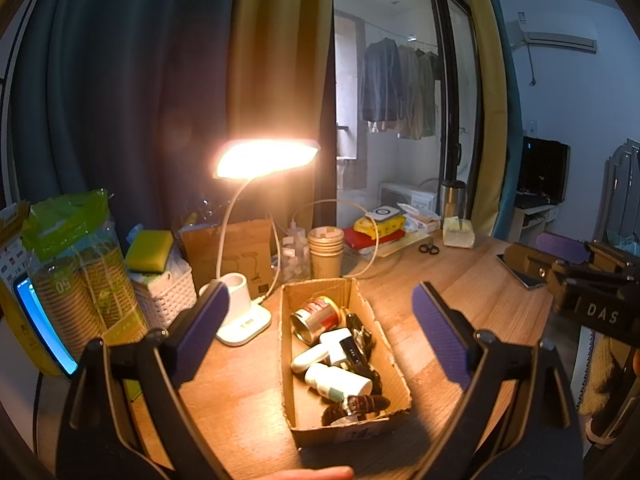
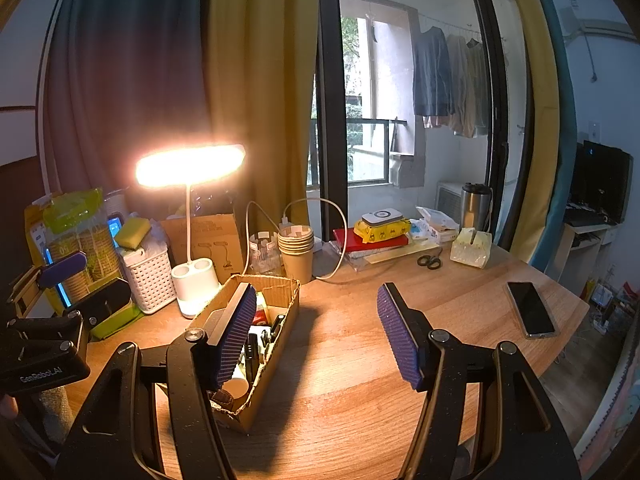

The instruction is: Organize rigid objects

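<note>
Wooden desk (image 1: 460, 280) under a lit lamp (image 1: 266, 158) carries the cardboard box (image 1: 394, 364), already loaded with a tin can (image 1: 316, 318), white bottles (image 1: 338, 380) and dark items. Organizing appears largely done; a phone (image 2: 531, 314) lies outside. Box's long axis runs away from the viewer. Left gripper (image 1: 320, 336) and right gripper (image 2: 318, 332) both stand released, empty.

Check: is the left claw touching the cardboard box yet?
Apart. The left wrist view shows the open left claw straddling the cardboard box with bare table either side.
</note>
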`<state>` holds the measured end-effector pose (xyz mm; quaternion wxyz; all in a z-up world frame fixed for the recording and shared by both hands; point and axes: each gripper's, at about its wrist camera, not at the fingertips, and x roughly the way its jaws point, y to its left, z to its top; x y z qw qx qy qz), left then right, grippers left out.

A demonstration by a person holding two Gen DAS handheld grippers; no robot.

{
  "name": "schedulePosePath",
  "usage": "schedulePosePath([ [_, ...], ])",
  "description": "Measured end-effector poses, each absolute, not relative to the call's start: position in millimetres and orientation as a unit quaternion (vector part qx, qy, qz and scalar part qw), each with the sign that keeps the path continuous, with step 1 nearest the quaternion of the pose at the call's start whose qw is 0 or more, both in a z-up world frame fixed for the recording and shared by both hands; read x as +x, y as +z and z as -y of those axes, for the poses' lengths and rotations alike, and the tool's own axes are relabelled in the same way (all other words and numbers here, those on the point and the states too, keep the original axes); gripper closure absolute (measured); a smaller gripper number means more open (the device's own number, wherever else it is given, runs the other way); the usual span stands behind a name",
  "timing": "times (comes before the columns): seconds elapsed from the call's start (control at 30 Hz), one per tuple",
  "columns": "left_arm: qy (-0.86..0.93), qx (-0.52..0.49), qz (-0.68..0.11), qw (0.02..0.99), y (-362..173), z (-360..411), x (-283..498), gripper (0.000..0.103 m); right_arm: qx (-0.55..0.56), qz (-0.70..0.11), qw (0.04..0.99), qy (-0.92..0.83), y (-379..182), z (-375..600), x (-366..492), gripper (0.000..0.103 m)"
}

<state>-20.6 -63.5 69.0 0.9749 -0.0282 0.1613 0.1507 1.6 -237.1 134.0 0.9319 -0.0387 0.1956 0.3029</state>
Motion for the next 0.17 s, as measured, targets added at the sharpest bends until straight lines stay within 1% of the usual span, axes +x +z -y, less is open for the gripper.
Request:
schedulePosePath([
  [0.17,0.149,-0.032,-0.168,0.974,66.5,62.5,-19.3,0.009,-0.037,-0.199,0.931,0.303,131.5,237.3,3.7,0.037],
])
